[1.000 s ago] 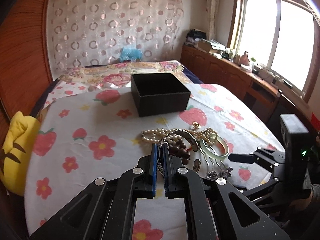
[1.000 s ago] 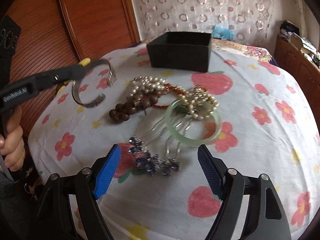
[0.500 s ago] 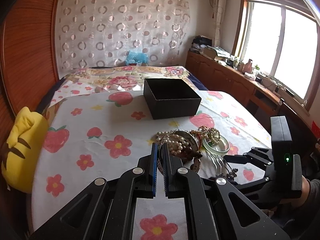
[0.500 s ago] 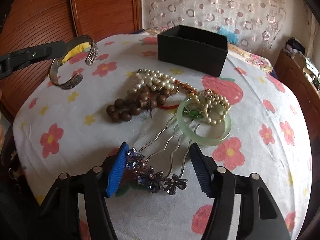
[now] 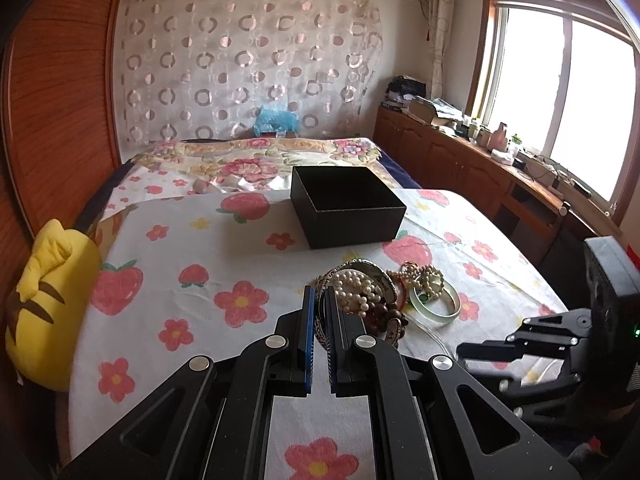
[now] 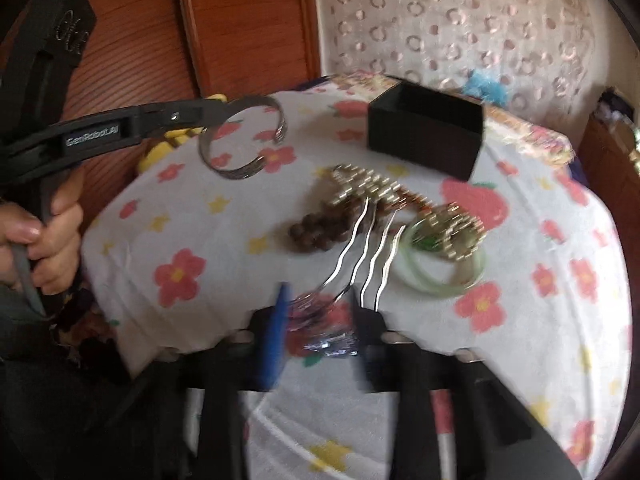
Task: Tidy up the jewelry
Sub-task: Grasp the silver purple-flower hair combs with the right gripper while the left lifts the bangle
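My left gripper (image 5: 319, 302) is shut on a silver cuff bracelet (image 6: 244, 138) and holds it above the cloth, left of the jewelry pile; the cuff also shows in the left wrist view (image 5: 362, 276). My right gripper (image 6: 318, 308) is closed on the flowered head of a silver hair comb (image 6: 360, 248), whose wavy prongs point away from me. The open black box (image 5: 346, 204) stands beyond the pile; it also shows in the right wrist view (image 6: 426, 130). A pearl necklace (image 5: 358, 294), brown wooden beads (image 6: 316, 230) and a green jade bangle (image 6: 444, 264) lie on the cloth.
A flowered white cloth (image 5: 208, 264) covers the round table. A yellow plush (image 5: 44, 304) sits at its left edge by the wooden panel. A bed lies behind the box. A wooden cabinet (image 5: 472, 168) runs under the window at right.
My right gripper has closed on the hair comb and the comb now points away from the camera. My left gripper has lifted the cuff higher and toward the box.
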The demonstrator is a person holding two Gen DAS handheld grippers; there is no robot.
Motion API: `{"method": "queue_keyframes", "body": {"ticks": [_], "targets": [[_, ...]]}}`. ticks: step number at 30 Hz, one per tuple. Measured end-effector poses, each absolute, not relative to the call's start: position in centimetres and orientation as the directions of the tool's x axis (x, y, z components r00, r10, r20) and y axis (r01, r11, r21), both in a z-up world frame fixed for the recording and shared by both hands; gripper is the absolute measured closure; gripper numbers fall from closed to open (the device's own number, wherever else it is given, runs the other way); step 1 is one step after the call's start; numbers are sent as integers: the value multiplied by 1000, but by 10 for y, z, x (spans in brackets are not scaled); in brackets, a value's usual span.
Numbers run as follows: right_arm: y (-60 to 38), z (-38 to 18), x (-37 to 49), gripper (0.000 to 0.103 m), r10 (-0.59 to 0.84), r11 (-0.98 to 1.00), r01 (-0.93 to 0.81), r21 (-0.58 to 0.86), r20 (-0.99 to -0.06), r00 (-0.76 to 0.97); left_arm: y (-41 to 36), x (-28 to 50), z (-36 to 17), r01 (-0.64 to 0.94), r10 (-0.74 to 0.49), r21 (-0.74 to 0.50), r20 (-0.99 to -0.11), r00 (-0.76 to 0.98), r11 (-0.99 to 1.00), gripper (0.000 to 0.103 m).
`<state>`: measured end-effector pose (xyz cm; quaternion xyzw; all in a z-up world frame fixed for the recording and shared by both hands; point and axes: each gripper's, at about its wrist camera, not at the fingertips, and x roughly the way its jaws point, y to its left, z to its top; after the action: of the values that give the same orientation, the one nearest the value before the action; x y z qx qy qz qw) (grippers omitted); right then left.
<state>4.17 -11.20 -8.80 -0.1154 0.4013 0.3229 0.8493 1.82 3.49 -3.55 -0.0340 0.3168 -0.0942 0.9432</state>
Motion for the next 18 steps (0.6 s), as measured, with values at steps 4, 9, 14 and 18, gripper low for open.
{"method": "queue_keyframes", "body": {"ticks": [4,9,14,18], "targets": [[-116,-92,54,78,431,782,-621,49,-762,482,35,18,-35,154,-195,-119,-594,781,981,99],[-121,-99,55,77,441,783,-618,67,-761,476,35,19,-35,154,-196,-121,-604,772,981,99],[-123,-104,59,32,432,803,-591,72,-754,495,32,24,-37,158,-202,-126,-613,764,979,99],[-120,-113,66,32,431,794,-601,88,-779,455,31,29,-39,164,-206,-126,-616,760,978,99]]}}
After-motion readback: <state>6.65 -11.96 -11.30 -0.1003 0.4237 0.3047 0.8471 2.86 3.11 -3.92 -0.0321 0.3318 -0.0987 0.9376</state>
